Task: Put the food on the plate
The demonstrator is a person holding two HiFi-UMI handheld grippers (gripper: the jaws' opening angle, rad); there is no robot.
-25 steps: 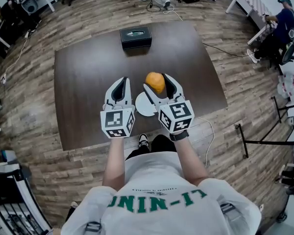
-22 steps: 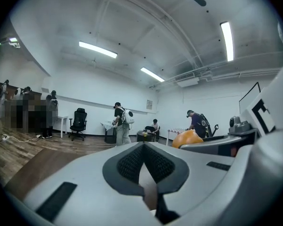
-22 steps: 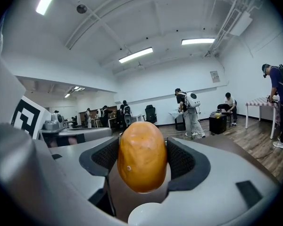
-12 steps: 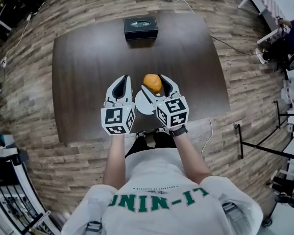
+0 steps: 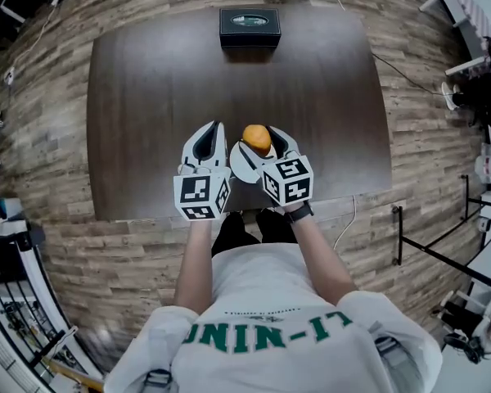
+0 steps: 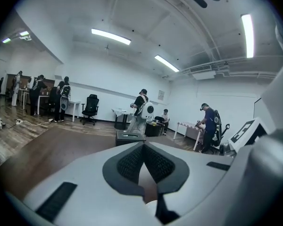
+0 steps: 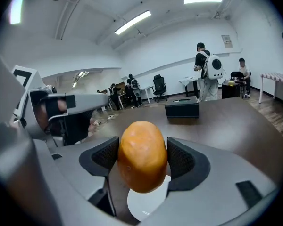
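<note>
Right gripper (image 5: 259,141) clamps the food (image 7: 142,155) round its middle above the plate (image 7: 148,205); it looks smooth, firm, slippery. Left gripper (image 6: 142,149) closed, empty.

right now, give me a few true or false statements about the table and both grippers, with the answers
1. The right gripper is closed on the orange food. True.
2. The orange food lies flat on the white plate. False: it is held between the right gripper's jaws over the plate, not set down.
3. The left gripper holds a second piece of food. False: its jaws are together with nothing between them.
4. A black box sits near the far edge of the dark table. True.
</note>
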